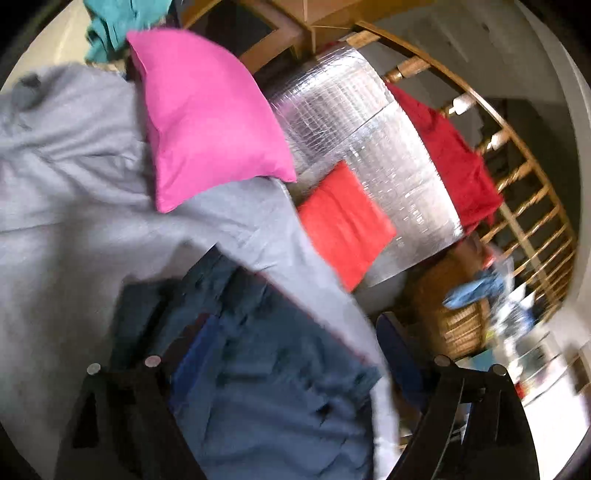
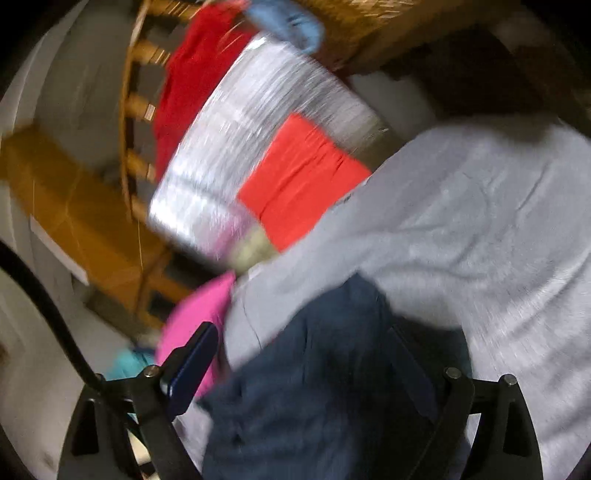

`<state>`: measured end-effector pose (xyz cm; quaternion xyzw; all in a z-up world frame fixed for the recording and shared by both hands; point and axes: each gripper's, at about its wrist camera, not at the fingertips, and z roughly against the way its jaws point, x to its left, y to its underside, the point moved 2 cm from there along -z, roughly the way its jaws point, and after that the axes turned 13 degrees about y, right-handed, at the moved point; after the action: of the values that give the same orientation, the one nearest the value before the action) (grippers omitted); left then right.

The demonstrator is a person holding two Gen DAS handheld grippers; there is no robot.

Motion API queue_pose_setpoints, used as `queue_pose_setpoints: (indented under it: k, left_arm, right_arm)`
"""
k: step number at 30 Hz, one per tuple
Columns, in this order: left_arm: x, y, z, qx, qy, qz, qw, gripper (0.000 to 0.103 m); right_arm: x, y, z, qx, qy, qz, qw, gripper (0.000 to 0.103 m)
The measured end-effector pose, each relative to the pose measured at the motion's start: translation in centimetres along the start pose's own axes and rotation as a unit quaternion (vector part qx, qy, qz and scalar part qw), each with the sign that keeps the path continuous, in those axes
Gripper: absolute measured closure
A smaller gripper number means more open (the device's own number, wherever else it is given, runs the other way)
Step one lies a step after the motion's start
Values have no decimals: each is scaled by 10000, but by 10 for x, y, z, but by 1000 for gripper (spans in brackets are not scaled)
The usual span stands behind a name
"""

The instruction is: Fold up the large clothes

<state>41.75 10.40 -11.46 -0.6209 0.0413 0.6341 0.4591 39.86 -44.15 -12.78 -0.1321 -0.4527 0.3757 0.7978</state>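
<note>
A dark blue garment (image 1: 258,362) lies bunched on a grey sheet (image 1: 74,206). In the left wrist view it fills the space between the wide-apart fingers of my left gripper (image 1: 295,350). In the right wrist view the same dark blue garment (image 2: 314,387) lies between the spread fingers of my right gripper (image 2: 306,354), on the grey sheet (image 2: 480,229). Both views are blurred, and I cannot see either gripper pinching cloth.
A pink pillow (image 1: 207,118) and a folded red-orange cloth (image 1: 343,221) lie beyond, on a silver foil mat (image 1: 369,140). A dark red garment (image 1: 454,155) hangs on a wooden railing (image 1: 524,192). A wicker basket (image 1: 454,317) stands right; teal clothes (image 1: 114,22) are top left.
</note>
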Motion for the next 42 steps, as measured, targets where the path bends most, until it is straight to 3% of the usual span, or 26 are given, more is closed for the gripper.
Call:
queue_pose_setpoints:
  k: [1, 4, 5, 7, 10, 12, 17, 21, 23, 27, 31, 32, 35, 38, 40, 42]
  left_arm:
    - [-1, 9, 1, -2, -132, -74, 9999, 15]
    - [-3, 42, -4, 245, -1005, -419, 9938, 15]
    - [1, 51, -9, 477, -1430, -493, 9874, 15]
    - [9, 55, -13, 616, -1906, -519, 9784, 15]
    - [24, 52, -16, 506, -2571, -608, 9631, 15]
    - [32, 46, -23, 671, -2892, -686, 9525, 15]
    - [46, 40, -36, 1017, -3249, -754, 9372, 15]
    - [52, 34, -42, 1171, -3294, -789, 9336, 15]
    - [55, 29, -42, 1139, -3300, -768, 9339, 15]
    - [57, 24, -40, 1090, -3264, -642, 9367, 15]
    - [52, 21, -34, 999, -3358, -749, 9336, 15]
    - [52, 21, -33, 983, -3418, -801, 9312, 15]
    - [51, 22, -35, 1029, -3530, -987, 9247, 15]
    - [52, 27, -44, 1200, -3629, -1213, 9161, 15]
    - [56, 31, -51, 1382, -3703, -1316, 9091, 15]
    - [58, 31, -53, 1434, -3741, -1296, 9070, 15]
  right_arm:
    - [15, 12, 2, 129, 192, 407, 9989, 12]
    - [46, 42, -1, 427, 423, 1194, 9910, 24]
    - [57, 51, -5, 555, 486, 1444, 9868, 28]
    - [76, 67, -20, 839, 601, 1770, 9788, 37]
    - [102, 85, -50, 1209, 724, 2006, 9695, 37]
    - [121, 93, -74, 1432, 796, 2151, 9628, 39]
    - [153, 96, -145, 1768, 1055, 2120, 9553, 39]
    - [145, 95, -208, 2095, 1610, 1805, 9474, 36]
    - [138, 89, -218, 2082, 1591, 1507, 9532, 34]
    - [122, 75, -199, 1927, 1027, 899, 9717, 34]
    - [98, 47, -142, 1115, 925, 782, 9864, 34]
    - [89, 38, -129, 939, 1027, 807, 9870, 34]
    - [57, 16, -112, 639, 1693, 862, 9797, 49]
    - [13, 10, -129, 1027, 2213, 548, 9682, 57]
    - [-14, 17, -145, 1340, 2217, 255, 9655, 62]
    - [-9, 17, -139, 1197, 2179, 340, 9680, 61]
